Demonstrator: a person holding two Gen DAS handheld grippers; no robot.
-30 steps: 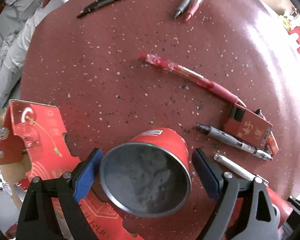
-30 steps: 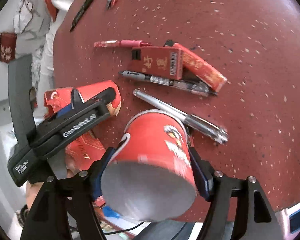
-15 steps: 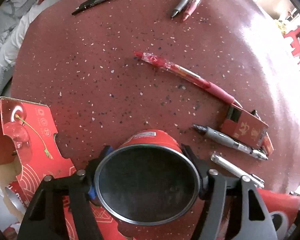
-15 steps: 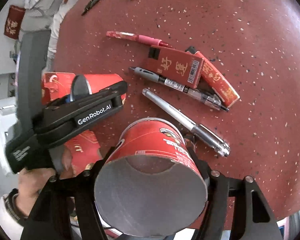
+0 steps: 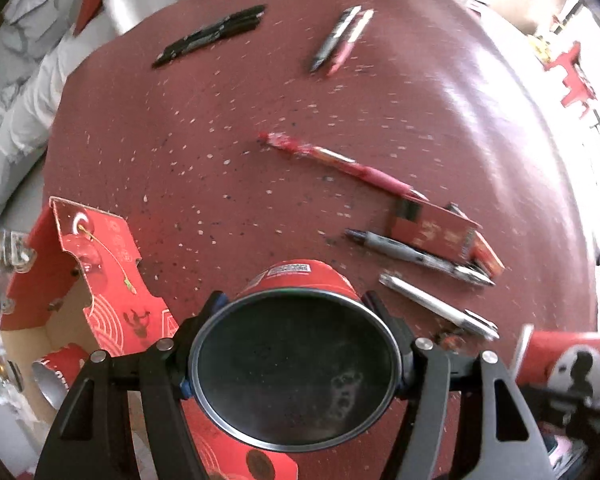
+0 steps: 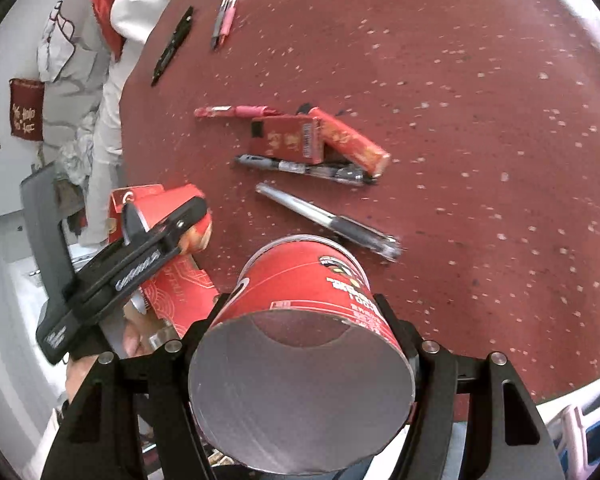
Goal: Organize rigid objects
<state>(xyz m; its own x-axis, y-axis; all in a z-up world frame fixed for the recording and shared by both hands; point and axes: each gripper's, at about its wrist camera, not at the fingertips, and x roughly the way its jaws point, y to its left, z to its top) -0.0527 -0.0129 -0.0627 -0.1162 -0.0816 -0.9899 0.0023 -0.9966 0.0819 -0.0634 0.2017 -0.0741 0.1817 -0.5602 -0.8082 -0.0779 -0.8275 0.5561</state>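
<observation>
Each tool, left (image 5: 296,364) and right (image 6: 300,364), pinches a red can (image 5: 292,368) (image 6: 300,376) above the near desk (image 6: 480,120) edge, while the pens (image 6: 328,218) still lie loose, so most sorting is left.

Both wrist cameras look steeply down on the red table (image 5: 380,96), each close behind a held canister. The right view faces leftward, taking in the left gripper (image 6: 140,256). Both share the silver pen (image 5: 436,306) and red box (image 6: 288,140).
</observation>
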